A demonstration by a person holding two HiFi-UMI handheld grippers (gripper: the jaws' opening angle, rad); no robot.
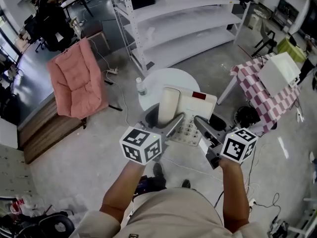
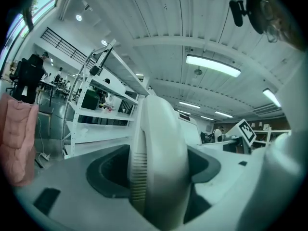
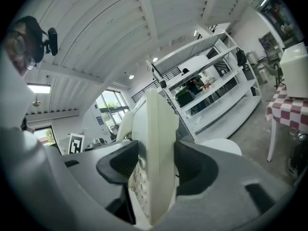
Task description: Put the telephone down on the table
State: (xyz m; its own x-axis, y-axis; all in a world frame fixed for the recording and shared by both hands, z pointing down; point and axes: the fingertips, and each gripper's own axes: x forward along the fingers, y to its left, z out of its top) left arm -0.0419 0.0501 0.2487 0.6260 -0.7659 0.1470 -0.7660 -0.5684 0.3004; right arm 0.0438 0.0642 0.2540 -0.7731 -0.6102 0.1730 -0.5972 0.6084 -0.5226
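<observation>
The telephone (image 1: pixel 192 105) is held at mid-frame, seemingly just over the round white table (image 1: pixel 166 79). Its handset (image 2: pixel 156 158) is pinched by the left hand-held gripper (image 1: pixel 166 120), and its body edge by the right hand-held gripper (image 1: pixel 208 125). It is best kept level, lowered squarely and released only once seated.

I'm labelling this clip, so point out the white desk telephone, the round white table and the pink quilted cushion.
white desk telephone (image 1: pixel 195 110): head view, on its body beside the handset.
round white table (image 1: pixel 171 78): head view, bare top beyond the telephone.
pink quilted cushion (image 1: pixel 77 81): head view, its middle.
</observation>
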